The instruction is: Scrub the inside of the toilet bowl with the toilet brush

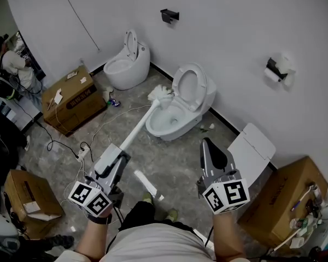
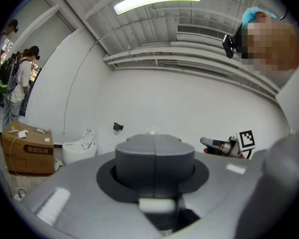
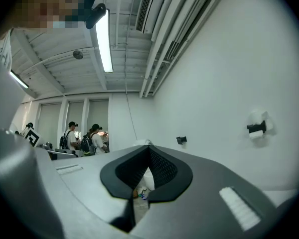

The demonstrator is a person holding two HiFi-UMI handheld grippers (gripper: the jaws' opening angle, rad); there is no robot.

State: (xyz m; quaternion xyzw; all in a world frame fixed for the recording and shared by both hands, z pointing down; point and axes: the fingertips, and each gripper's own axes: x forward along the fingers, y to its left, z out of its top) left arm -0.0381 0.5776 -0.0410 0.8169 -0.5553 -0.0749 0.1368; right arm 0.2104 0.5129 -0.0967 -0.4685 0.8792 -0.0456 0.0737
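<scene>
We see the left gripper (image 1: 117, 156) in the lower left of the head view. Its jaws are pressed together on the end of the toilet brush (image 1: 136, 125). In the left gripper view, the same gripper (image 2: 154, 156) shows both jaws closed against each other, with a white piece of the handle just under them. The long white handle goes up and to the right from this gripper. The brush head (image 1: 160, 93) is at the left edge of the toilet bowl (image 1: 175, 134), just beside the raised seat (image 1: 187, 86); we cannot tell if it touches the rim.

The right gripper (image 1: 208, 146) hovers to the right of the bowl and apart from it. Its jaw tips meet and pinch nothing (image 3: 148, 151).

A second toilet (image 1: 126, 64) stands farther along the wall, and a cardboard box (image 1: 74, 97) is to its left.
</scene>
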